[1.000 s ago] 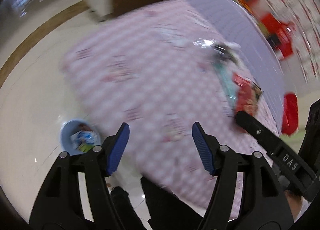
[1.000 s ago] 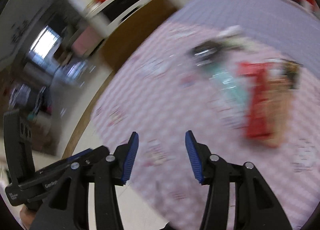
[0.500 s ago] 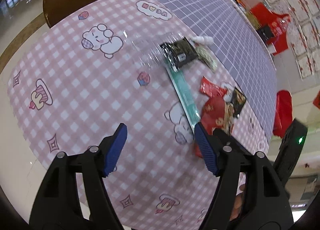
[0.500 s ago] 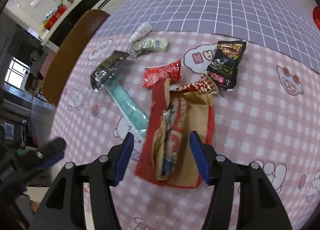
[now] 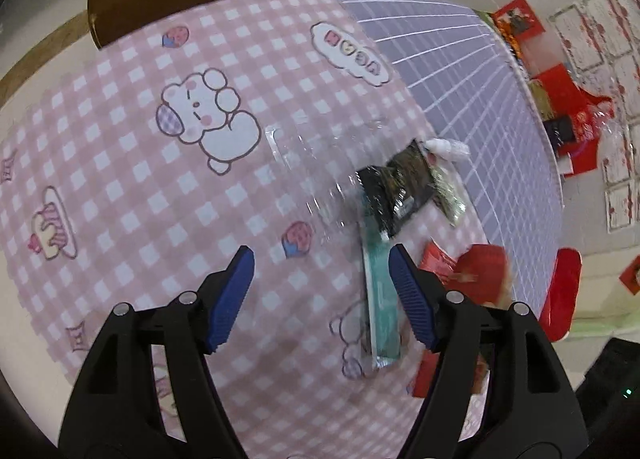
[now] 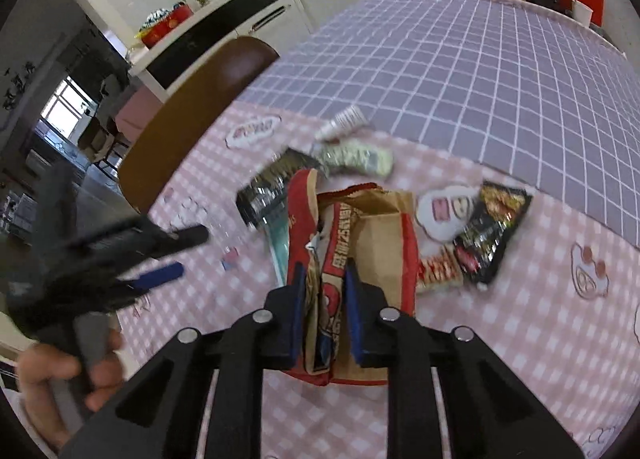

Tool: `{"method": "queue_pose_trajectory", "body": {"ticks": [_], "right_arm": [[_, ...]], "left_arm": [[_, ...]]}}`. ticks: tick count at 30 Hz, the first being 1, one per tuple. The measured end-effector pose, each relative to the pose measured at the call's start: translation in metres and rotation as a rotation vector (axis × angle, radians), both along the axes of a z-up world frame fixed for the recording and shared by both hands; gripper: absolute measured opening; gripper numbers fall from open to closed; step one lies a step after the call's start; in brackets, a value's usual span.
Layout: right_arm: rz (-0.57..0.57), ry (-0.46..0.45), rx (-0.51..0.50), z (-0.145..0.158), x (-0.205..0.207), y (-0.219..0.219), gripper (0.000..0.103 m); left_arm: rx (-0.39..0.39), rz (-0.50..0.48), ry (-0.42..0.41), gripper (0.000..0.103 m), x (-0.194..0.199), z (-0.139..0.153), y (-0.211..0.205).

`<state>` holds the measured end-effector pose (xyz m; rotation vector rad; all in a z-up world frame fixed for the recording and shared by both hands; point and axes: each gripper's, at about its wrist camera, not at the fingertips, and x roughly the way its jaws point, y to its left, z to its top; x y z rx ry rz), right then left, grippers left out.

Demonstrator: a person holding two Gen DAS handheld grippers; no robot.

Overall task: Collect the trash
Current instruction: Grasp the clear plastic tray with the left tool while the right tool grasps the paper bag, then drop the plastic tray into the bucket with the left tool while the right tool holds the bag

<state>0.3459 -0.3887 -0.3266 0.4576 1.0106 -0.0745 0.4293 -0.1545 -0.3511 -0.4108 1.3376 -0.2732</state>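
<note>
1. Right gripper (image 6: 322, 279): fingers have just been closing and now clamp the red-and-brown snack bag (image 6: 360, 243), low centre of the right wrist view.
2. Left gripper (image 5: 322, 275): fingers stand apart, nothing between them, above the pink checked tabletop (image 5: 120, 187).
3. Teal wrapper (image 5: 380, 299) lies just beside the left gripper's right-hand finger; black wrapper (image 5: 400, 187) lies above it in frame.
4. Clear plastic film (image 5: 312, 163) lies at frame centre.

Right gripper (image 6: 323, 293) jaws have just been closing and now pinch a crumpled red-and-brown snack bag (image 6: 360, 235). Beyond the jaws lie a silver wrapper (image 6: 266, 187) and a black packet (image 6: 494, 231), to their right.
</note>
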Motion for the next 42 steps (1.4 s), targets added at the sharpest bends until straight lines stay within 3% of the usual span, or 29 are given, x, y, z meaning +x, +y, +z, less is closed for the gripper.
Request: {"method": "queue_pose_trajectory", "body": {"ticks": [5, 7, 9, 13, 15, 24, 31, 38, 42], "right_arm": [[0.002, -0.002, 0.015, -0.002, 0.019, -0.004, 0.018], [0.005, -0.002, 0.013, -0.003, 0.024, -0.004, 0.018], [0.005, -0.004, 0.012, -0.004, 0.028, -0.004, 0.018], [0.003, -0.004, 0.013, -0.004, 0.032, -0.003, 0.018], [0.003, -0.005, 0.008, -0.002, 0.031, -0.001, 0.018], [0.001, -0.039, -0.008, 0.019, 0.024, 0.008, 0.018], [0.031, -0.069, -0.01, 0.042, 0.013, 0.035, 0.018], [0.151, -0.09, 0.011, 0.059, 0.008, 0.107, 0.018], [0.264, -0.085, 0.05, 0.058, 0.007, 0.177, 0.018]], "left_arm": [[-0.026, -0.001, 0.04, 0.065, 0.014, -0.02, -0.006], [-0.039, -0.003, 0.056, 0.056, 0.018, -0.026, -0.008], [-0.052, -0.004, 0.07, 0.041, 0.021, -0.031, -0.009], [-0.072, -0.003, 0.079, 0.025, 0.025, -0.035, -0.007], [-0.081, -0.004, 0.071, 0.008, 0.025, -0.034, -0.005], [-0.135, -0.031, -0.015, 0.007, 0.008, 0.0, 0.016], [-0.177, 0.002, -0.048, 0.007, -0.018, 0.028, 0.058], [-0.124, 0.107, -0.086, 0.007, -0.06, 0.048, 0.154], [-0.09, 0.206, -0.072, 0.008, -0.092, 0.047, 0.225]]}}
